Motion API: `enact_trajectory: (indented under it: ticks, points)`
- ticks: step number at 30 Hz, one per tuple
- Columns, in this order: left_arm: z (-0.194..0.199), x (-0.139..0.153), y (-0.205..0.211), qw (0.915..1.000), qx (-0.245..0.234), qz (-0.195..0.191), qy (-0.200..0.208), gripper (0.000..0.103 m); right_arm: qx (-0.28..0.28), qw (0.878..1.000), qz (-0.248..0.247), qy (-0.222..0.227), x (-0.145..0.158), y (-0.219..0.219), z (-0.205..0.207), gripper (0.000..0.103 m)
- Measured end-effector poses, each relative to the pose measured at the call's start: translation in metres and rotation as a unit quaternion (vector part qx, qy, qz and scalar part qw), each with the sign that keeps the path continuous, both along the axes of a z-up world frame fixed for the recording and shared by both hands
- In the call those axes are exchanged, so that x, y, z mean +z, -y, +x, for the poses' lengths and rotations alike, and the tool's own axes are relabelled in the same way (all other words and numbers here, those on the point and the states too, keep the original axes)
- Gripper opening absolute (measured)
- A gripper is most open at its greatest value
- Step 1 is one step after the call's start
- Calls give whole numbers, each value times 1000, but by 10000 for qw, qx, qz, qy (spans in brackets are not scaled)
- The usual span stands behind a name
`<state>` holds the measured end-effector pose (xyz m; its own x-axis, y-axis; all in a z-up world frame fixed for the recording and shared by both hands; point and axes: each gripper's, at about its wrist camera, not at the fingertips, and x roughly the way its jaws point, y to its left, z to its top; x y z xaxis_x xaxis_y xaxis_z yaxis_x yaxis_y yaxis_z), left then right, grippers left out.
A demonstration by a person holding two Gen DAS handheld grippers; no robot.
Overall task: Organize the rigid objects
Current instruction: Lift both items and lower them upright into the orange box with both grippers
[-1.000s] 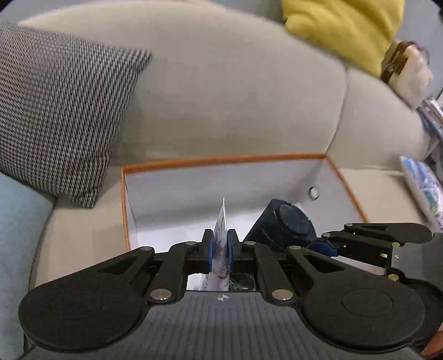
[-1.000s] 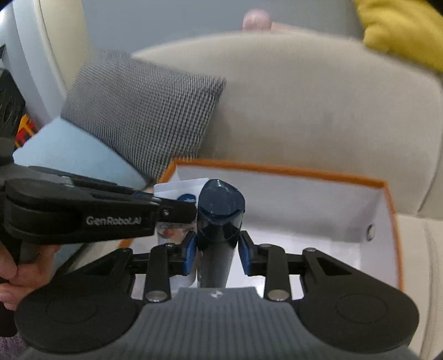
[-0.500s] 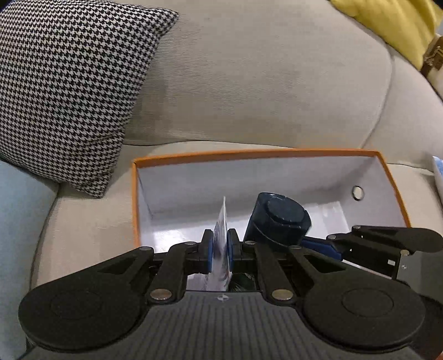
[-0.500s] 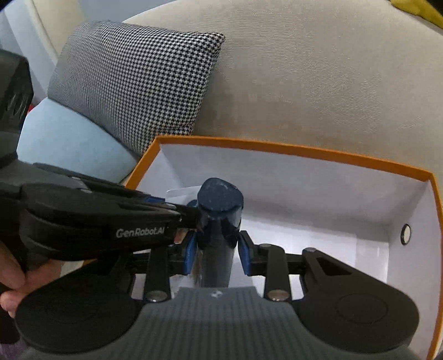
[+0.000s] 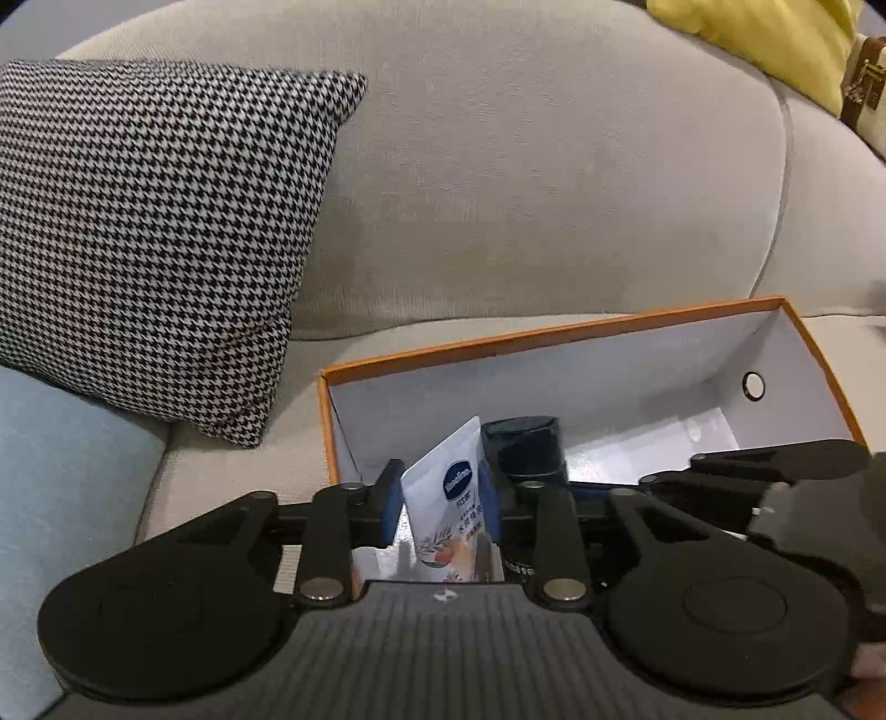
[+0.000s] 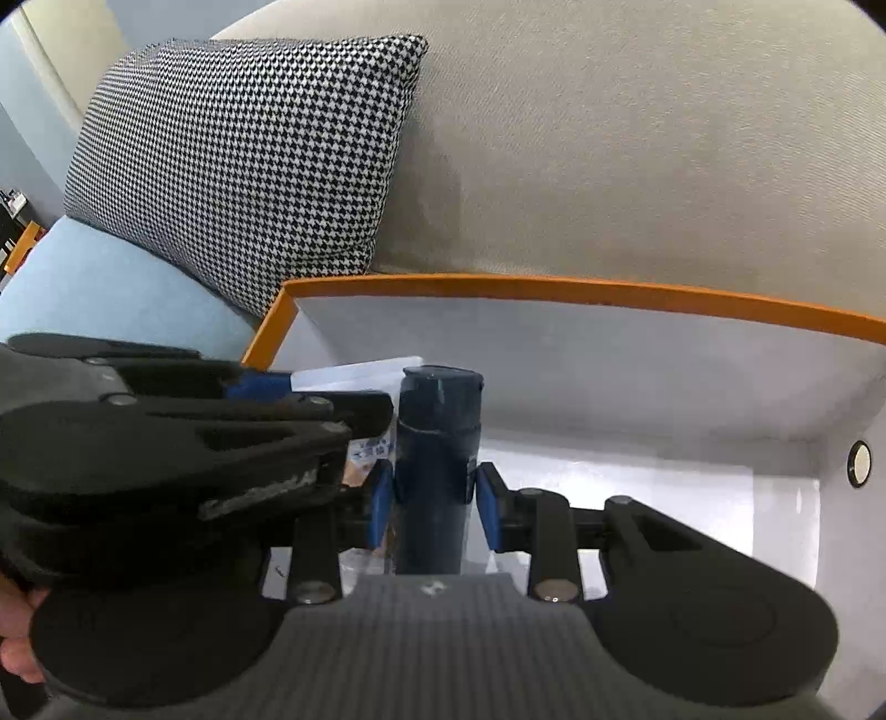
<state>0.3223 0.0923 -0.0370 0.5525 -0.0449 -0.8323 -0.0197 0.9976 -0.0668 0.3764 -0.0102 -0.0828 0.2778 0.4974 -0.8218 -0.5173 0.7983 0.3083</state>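
Observation:
An orange-rimmed white box (image 5: pixel 554 332) (image 6: pixel 554 288) sits on a beige sofa. In the left wrist view my left gripper (image 5: pixel 443 498) is open, its pads apart, with a white cream tube (image 5: pixel 451 498) leaning between them inside the box's left end. A dark blue bottle (image 5: pixel 526 448) stands next to the tube. In the right wrist view my right gripper (image 6: pixel 434 501) is open around the dark blue bottle (image 6: pixel 437 443), with small gaps on both sides. The left gripper's body (image 6: pixel 194 432) lies at the left.
A houndstooth cushion (image 5: pixel 149 232) (image 6: pixel 260 160) leans on the sofa back left of the box. A light blue cushion (image 5: pixel 50 487) lies at the left. A yellow cushion (image 5: pixel 775 39) sits at the top right. The box's right part has a bare white floor (image 6: pixel 692 487).
Both grippers have lowered into the box and opened. The tube has turned from edge-on to face-on between the left pads. The bottle stands upright, let go by the right pads.

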Motion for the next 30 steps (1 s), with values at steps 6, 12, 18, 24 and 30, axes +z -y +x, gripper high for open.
enact_trajectory:
  ticks: [6, 12, 18, 24, 30]
  points:
    - [-11, 13, -10, 9999, -70, -63, 122, 38, -82, 9999, -124, -89, -13, -8, 6, 34]
    - [-17, 28, -28, 9993, 35, -215, 290, 40, -58, 9997, -220, -59, -15, -14, 8, 34]
    - [-32, 42, -35, 9982, 181, -105, 559, 46, -6, 9998, -189, -72, -10, -7, 4, 36]
    - [-49, 32, -40, 9984, 416, -11, 375, 56, 133, 9985, -525, 29, -8, -6, -5, 53]
    - [-48, 2, -57, 9951, 759, -620, -93, 33, 151, 9957, -692, -595, -24, -8, -1, 53]
